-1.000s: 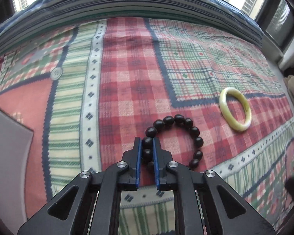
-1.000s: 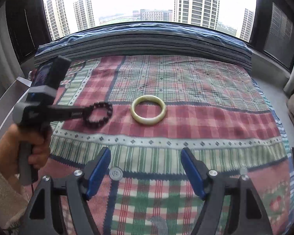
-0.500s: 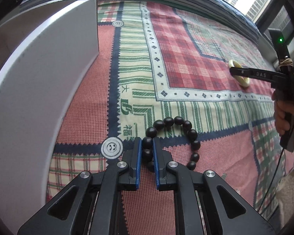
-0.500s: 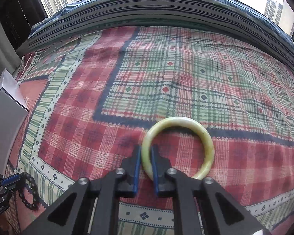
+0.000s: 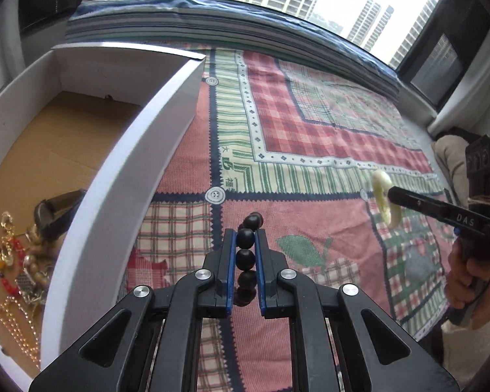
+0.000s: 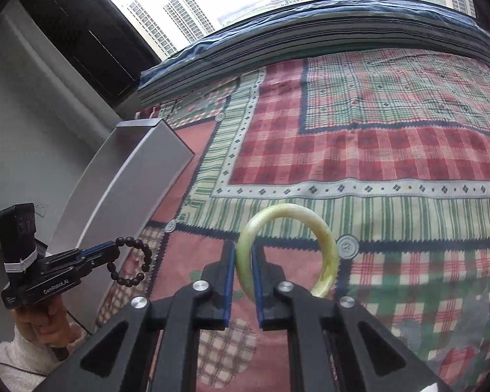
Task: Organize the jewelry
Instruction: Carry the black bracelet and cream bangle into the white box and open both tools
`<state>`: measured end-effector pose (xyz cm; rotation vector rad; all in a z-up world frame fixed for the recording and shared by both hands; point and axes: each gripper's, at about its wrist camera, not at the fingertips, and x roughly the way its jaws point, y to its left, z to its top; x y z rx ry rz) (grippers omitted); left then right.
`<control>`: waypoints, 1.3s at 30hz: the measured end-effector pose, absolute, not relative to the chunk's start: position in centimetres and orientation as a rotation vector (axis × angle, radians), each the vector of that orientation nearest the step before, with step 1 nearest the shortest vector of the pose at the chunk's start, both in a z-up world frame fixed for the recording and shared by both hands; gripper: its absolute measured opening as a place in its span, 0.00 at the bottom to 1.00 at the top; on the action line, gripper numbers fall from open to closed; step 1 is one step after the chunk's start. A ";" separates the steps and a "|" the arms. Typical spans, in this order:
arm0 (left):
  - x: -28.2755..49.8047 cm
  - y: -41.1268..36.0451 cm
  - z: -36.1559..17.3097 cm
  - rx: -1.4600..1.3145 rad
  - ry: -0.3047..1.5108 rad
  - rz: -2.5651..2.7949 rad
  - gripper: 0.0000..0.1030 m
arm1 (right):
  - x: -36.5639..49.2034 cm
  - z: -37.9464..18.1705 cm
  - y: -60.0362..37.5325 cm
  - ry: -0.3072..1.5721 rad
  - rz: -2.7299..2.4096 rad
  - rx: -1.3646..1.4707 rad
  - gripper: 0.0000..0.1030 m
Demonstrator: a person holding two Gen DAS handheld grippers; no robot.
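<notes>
The left gripper (image 5: 245,245) is clamping a black round-bead bracelet (image 5: 249,240) above the patchwork plaid bedspread (image 5: 310,124), beside the white cardboard box's (image 5: 147,137) near corner; the right gripper (image 6: 244,268) is pinching a pale green jade bangle (image 6: 323,238). The dangling beads are risking a snag on the box wall, and the smooth bangle could be slipping free.

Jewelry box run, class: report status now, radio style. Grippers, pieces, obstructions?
Left gripper shut on black bead bracelet. Right gripper shut on pale green bangle. White box open, jewelry inside. Nothing blocking.
</notes>
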<state>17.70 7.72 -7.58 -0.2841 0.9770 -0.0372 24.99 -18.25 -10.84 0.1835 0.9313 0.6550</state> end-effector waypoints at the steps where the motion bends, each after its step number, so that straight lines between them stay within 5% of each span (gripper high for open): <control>1: 16.9 7.9 -7.0 -0.291 0.968 -0.039 0.09 | 24.0 -10.7 -17.9 0.927 0.673 0.190 0.10; 19: 6.4 22.6 5.5 -0.393 0.752 0.166 0.09 | 16.6 -0.2 -1.9 0.739 0.981 0.000 0.10; 26: 11.2 28.5 1.0 -0.377 0.823 0.303 0.09 | 20.4 0.0 8.8 0.718 0.937 -0.164 0.11; 37: 16.0 31.0 -7.6 -0.378 0.966 0.387 0.11 | 26.1 -8.4 19.1 0.880 0.797 -0.385 0.14; 38: 15.9 30.9 -7.8 -0.368 0.970 0.395 0.21 | 26.3 -8.8 19.3 0.892 0.801 -0.377 0.15; 39: 15.9 30.8 -7.9 -0.359 0.971 0.402 0.42 | 26.4 -8.9 19.5 0.903 0.808 -0.367 0.21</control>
